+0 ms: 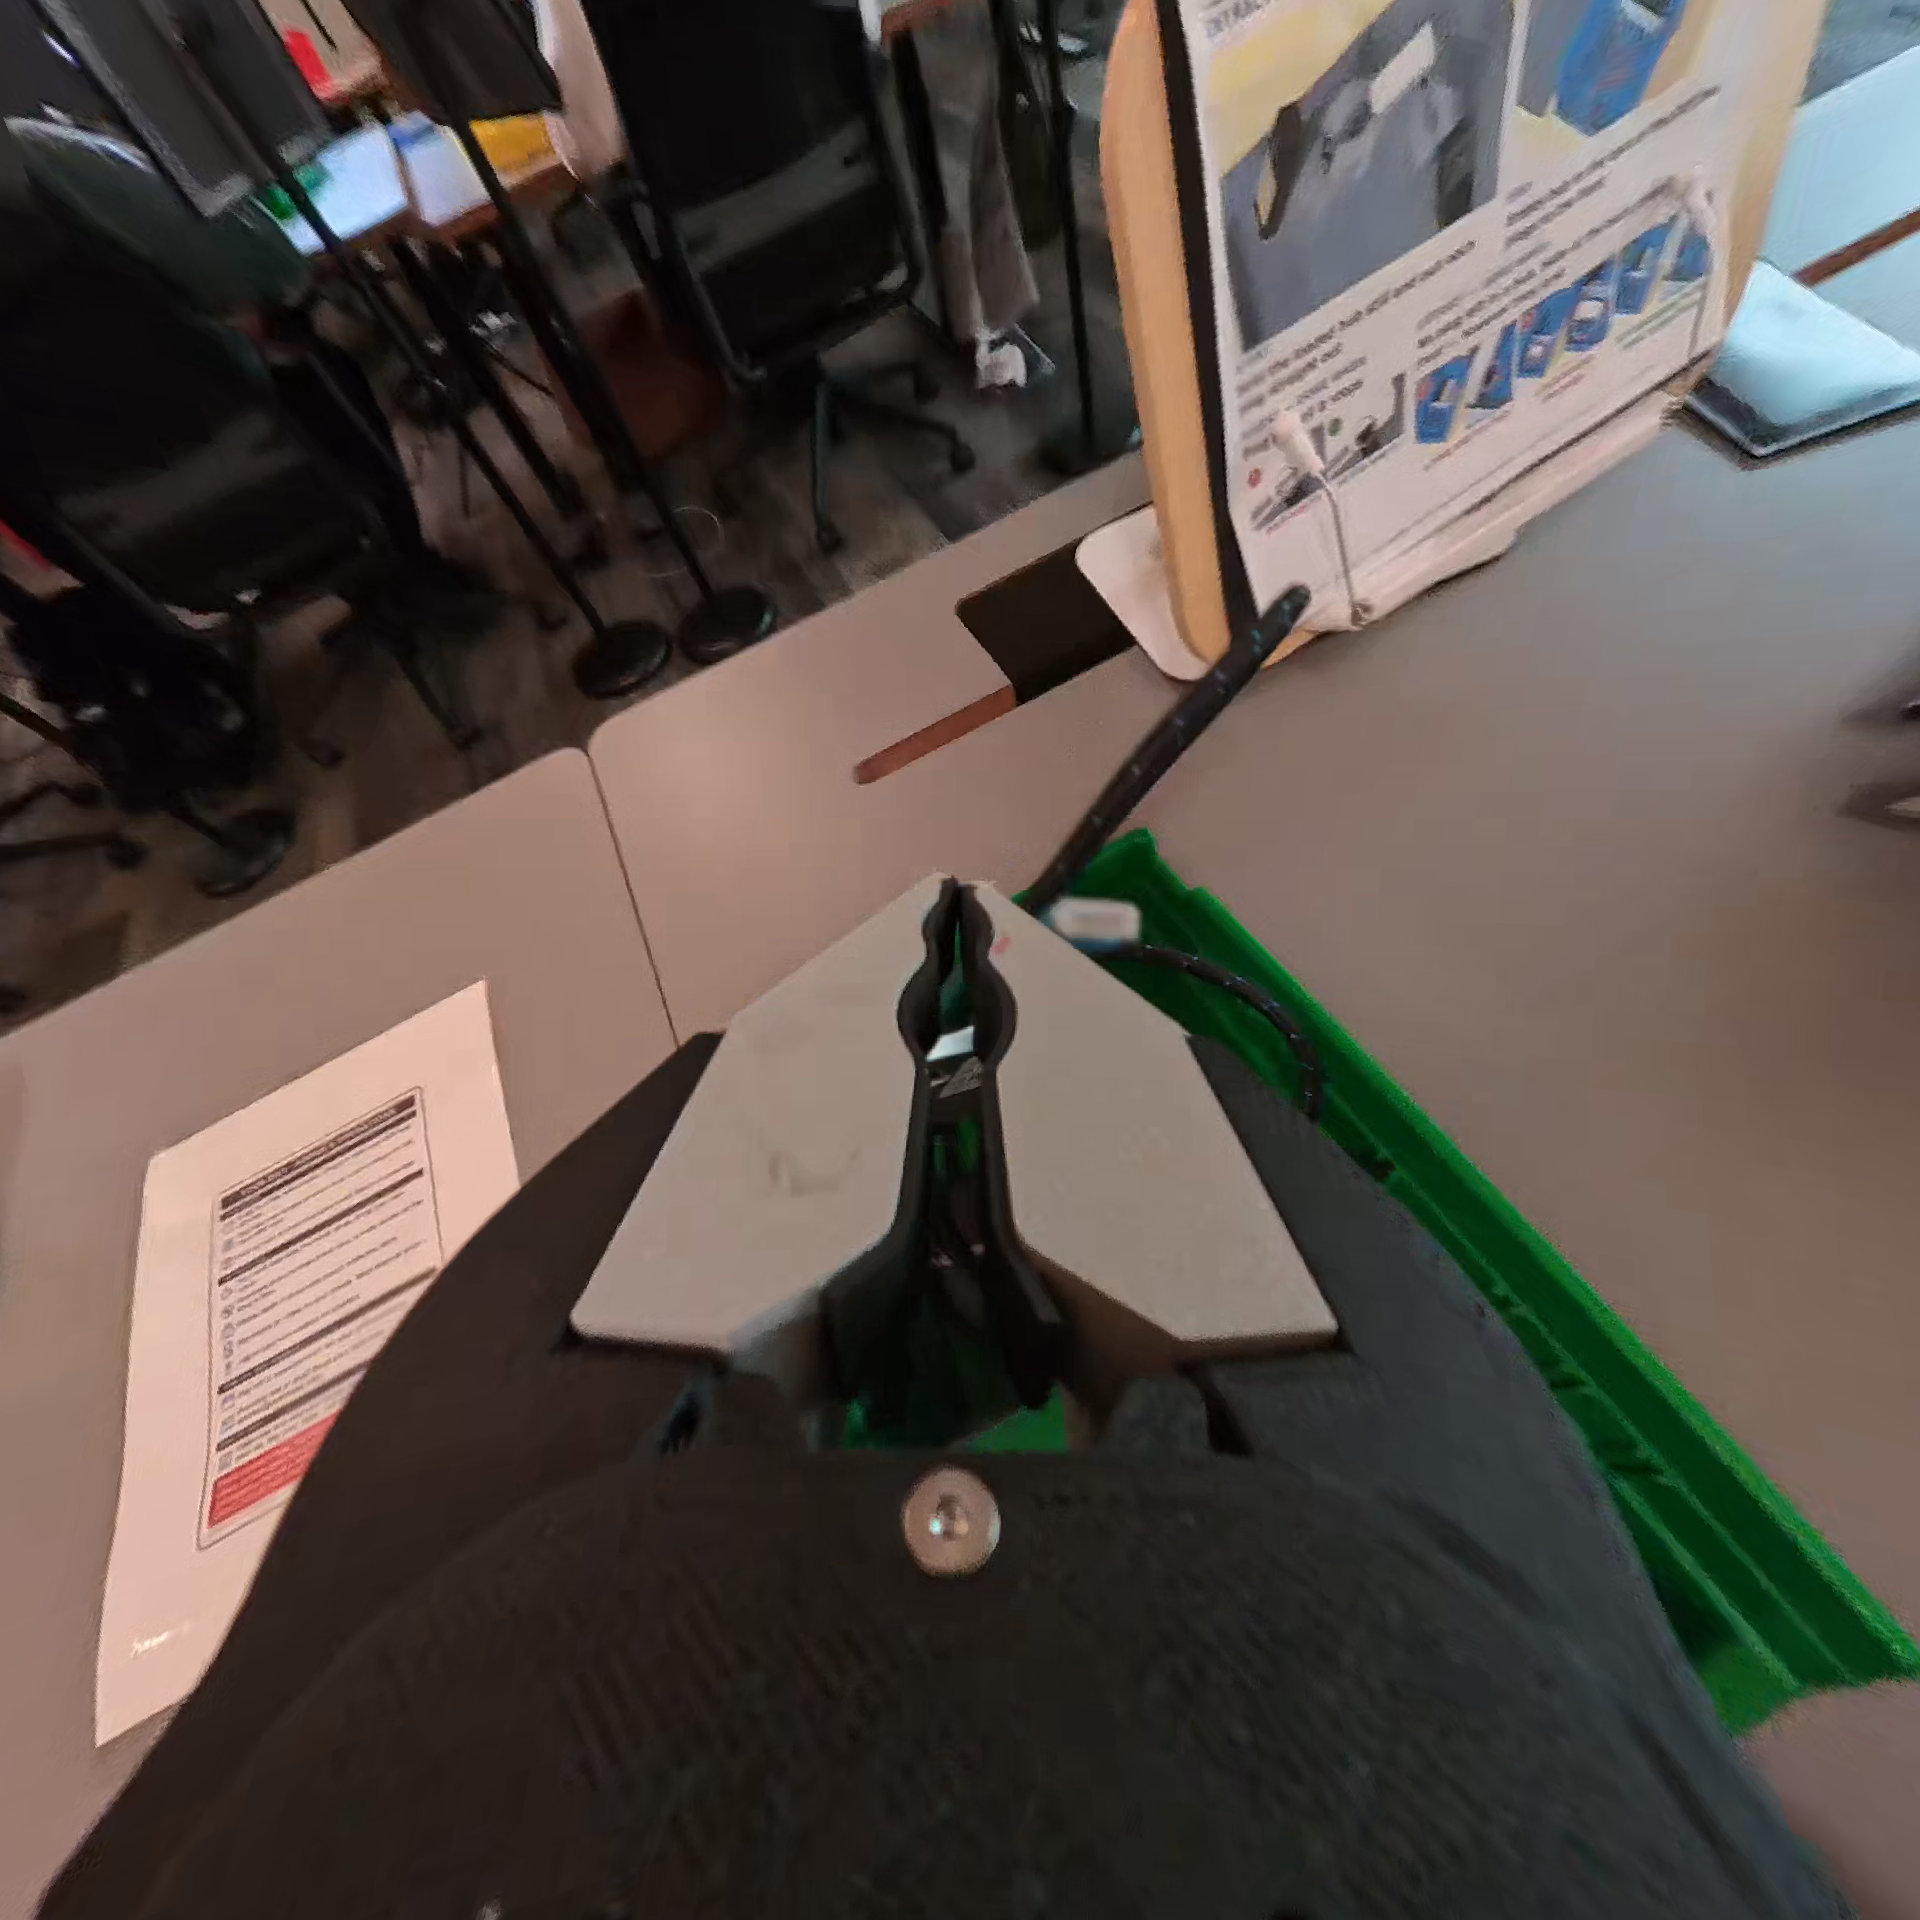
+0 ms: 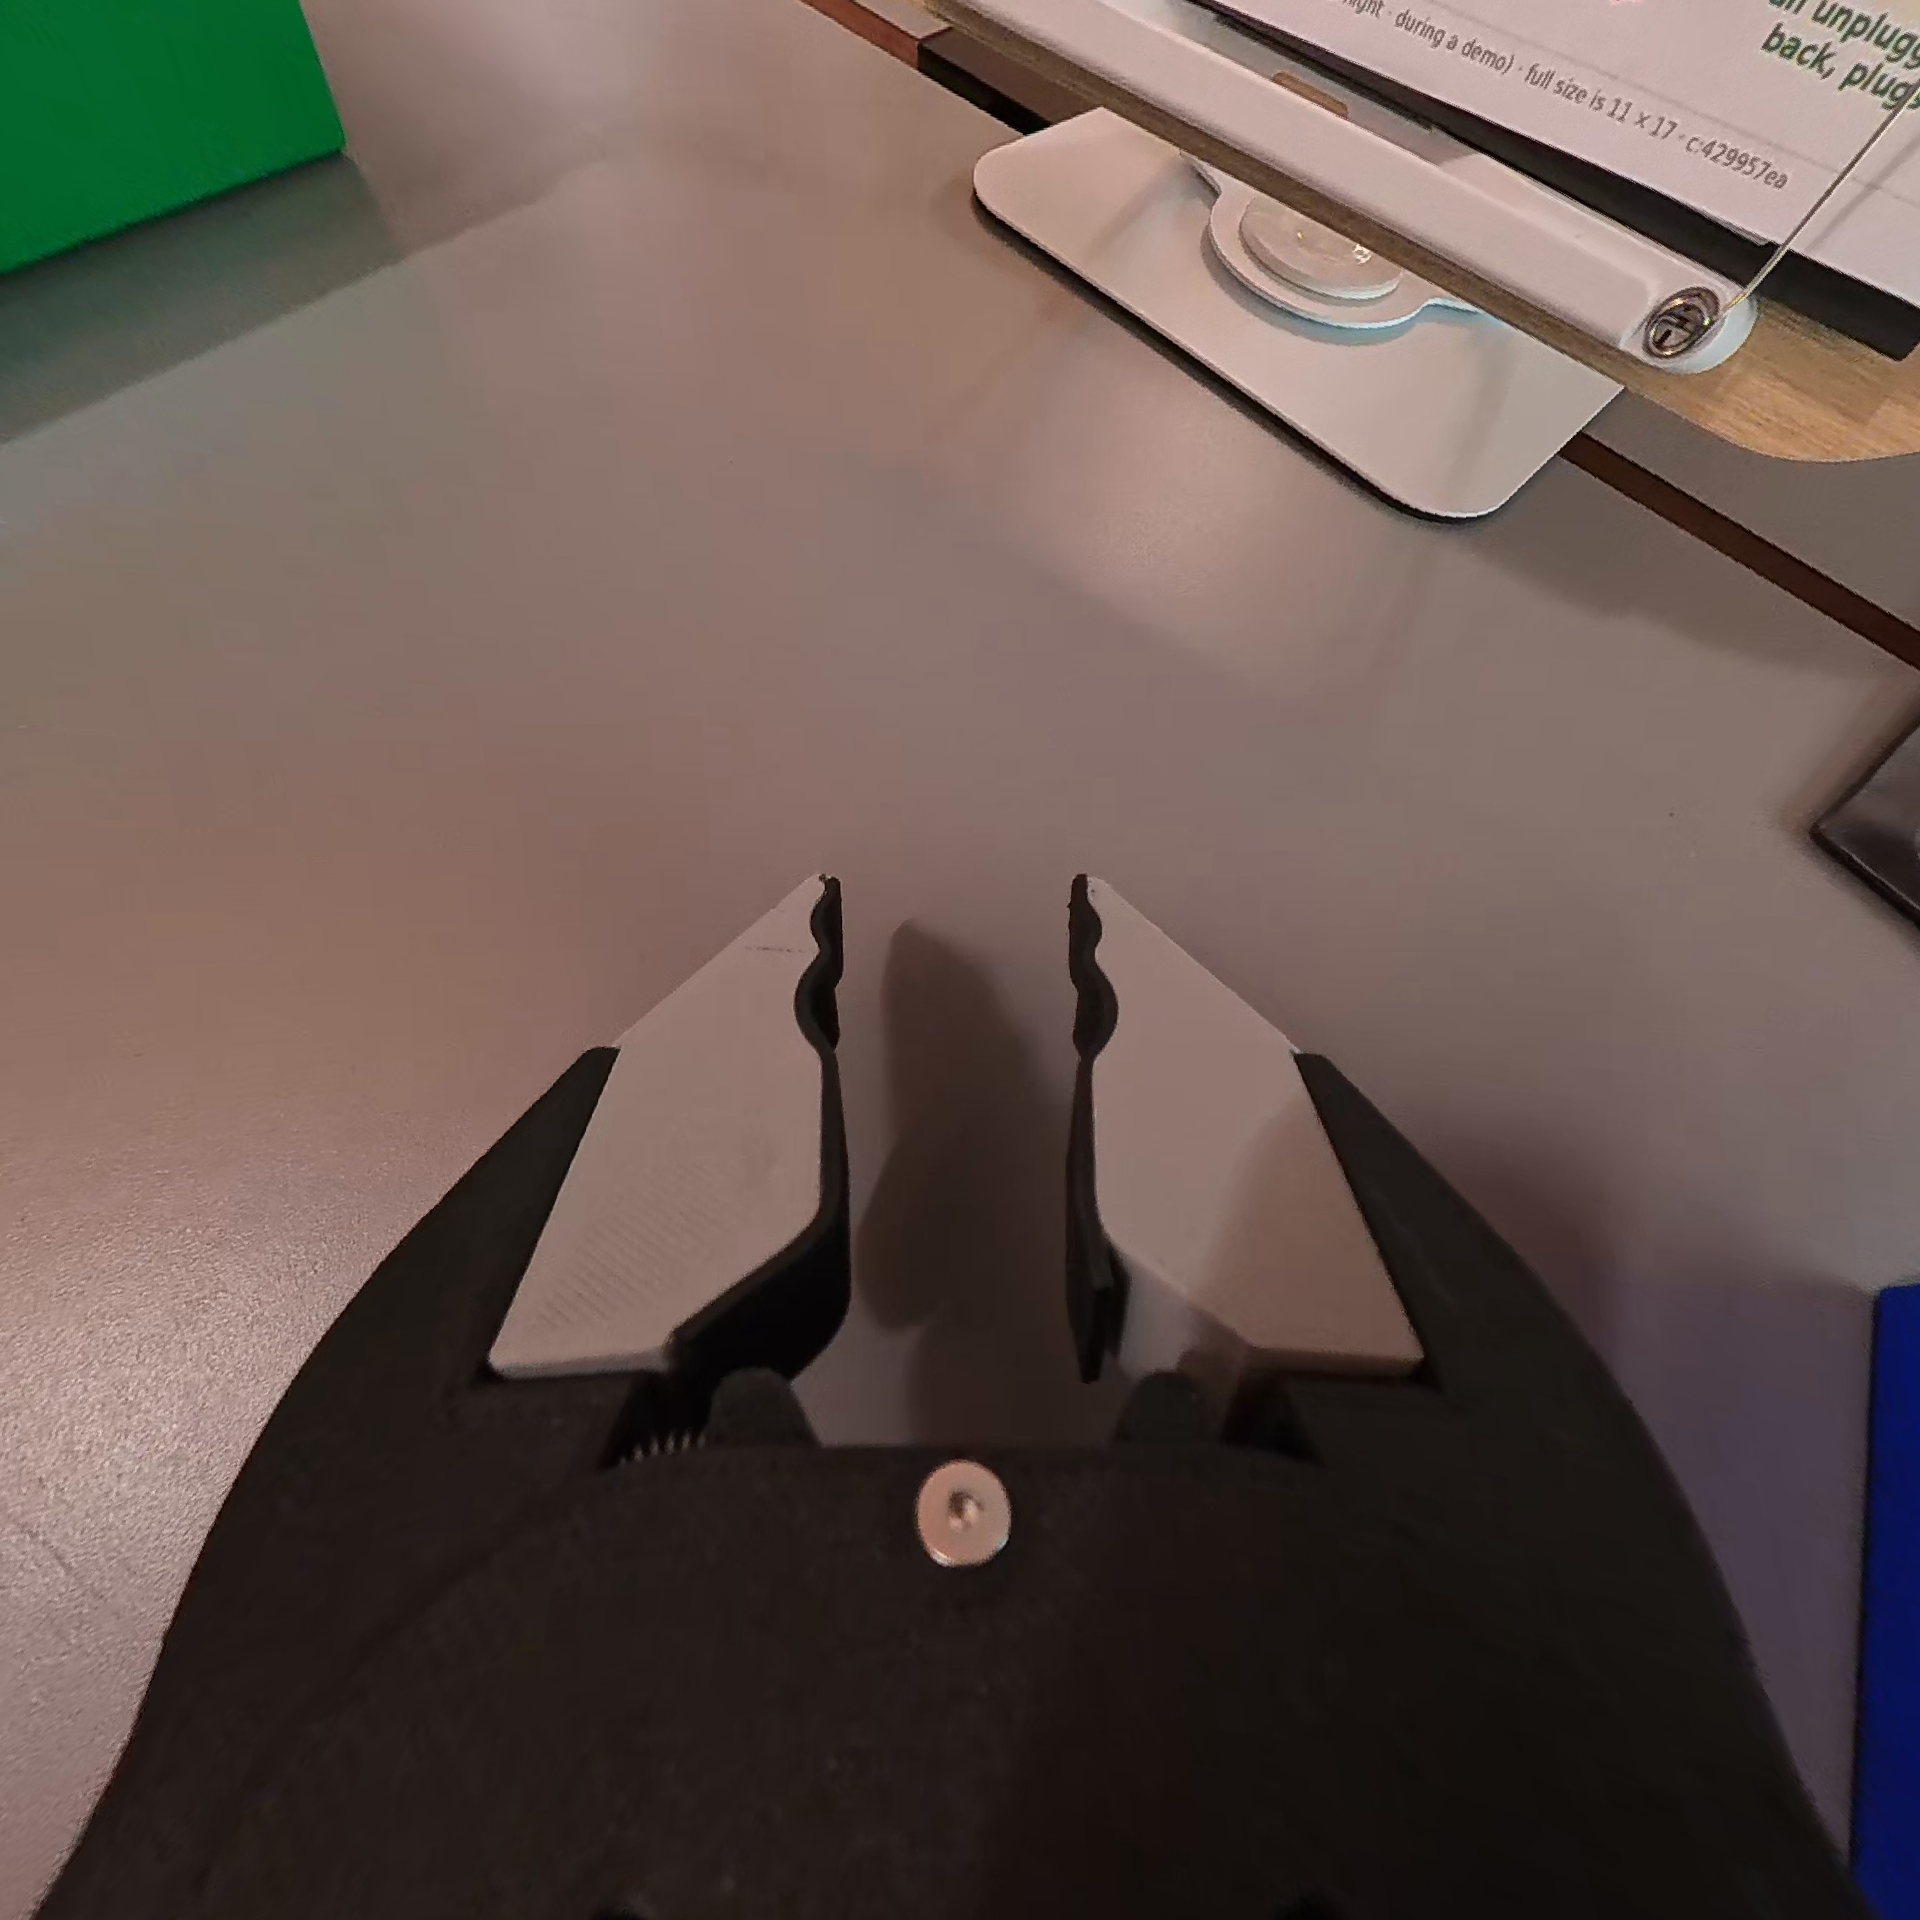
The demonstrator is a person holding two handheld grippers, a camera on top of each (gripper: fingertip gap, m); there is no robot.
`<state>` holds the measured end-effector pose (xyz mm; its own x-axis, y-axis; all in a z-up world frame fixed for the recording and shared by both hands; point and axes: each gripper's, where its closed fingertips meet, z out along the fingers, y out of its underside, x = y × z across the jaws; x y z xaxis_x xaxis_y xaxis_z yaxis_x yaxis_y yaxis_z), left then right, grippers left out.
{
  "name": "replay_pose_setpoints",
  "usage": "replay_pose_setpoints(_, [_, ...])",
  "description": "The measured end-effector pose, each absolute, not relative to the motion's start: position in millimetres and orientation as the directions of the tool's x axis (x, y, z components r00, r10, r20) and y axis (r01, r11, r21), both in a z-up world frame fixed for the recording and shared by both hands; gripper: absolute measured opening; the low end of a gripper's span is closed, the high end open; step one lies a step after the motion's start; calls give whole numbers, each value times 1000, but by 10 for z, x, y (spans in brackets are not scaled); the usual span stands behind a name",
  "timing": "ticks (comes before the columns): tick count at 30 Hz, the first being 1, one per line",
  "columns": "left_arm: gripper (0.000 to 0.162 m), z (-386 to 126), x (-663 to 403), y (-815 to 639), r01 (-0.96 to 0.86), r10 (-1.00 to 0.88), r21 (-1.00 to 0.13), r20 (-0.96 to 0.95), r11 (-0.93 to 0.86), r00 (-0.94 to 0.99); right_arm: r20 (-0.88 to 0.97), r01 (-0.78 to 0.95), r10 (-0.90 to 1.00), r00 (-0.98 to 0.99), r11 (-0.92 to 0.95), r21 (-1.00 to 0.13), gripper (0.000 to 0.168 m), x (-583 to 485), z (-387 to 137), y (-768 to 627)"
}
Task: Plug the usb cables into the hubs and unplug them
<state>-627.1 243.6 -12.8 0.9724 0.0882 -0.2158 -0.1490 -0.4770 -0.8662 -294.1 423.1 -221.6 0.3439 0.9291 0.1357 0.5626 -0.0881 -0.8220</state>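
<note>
Hovering over a green tray, the left gripper points toward twelve o'clock with its jaws drawn together at the tips. A small pale and dark piece shows in the narrow slot between the fingers; whether the jaws actually pinch it I cannot tell. A black braided cable runs from just past the tips toward one o'clock, and a white-tipped plug lies in the tray just to the right of the tips. At eight o'clock a printed sheet lies flat on the grey table (its lines of print are too blurred to make out). At one o'clock a stand props up an illustrated instruction page.

The right gripper is held low and level over bare grey table, its jaws standing apart with nothing between them. The white base of the stand sits at one o'clock, carrying a page with printed text. A green block fills the eleven o'clock corner, and a blue edge shows at four o'clock.
</note>
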Motion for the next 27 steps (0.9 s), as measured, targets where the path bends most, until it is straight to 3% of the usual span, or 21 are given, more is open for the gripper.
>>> replay_pose_setpoints(6, [0,-451,-6378,2377,-170,88,-734,-300,-658,950,133,560,928,347,-91,-824,41,-2938,-2212,4227])
replay_pose_setpoints(10, [0,-691,-6090,2381,-319,-107,-690,-332,-650,937,134,562,930,344,-89,-822,40,-2942,-2219,4216])
replay_pose_setpoints(14, [22,-1018,-6010,2370,-451,-225,-541,-433,-710,873,140,569,930,341,-86,-818,40,-2946,-2235,4211])
replay_pose_setpoints(22, [17,-1457,-6131,2512,-619,-344,-286,-629,-732,697,131,564,928,348,-96,-820,40,-2939,-2231,4235])
replay_pose_setpoints(25, [15,-1450,-6124,2583,-580,-320,-324,-590,-747,742,132,564,927,350,-97,-820,40,-2932,-2231,4242])
replay_pose_setpoints(27, [14,-1231,-6114,2667,-539,-238,-453,-566,-710,789,131,563,927,352,-98,-820,40,-2928,-2228,4247])
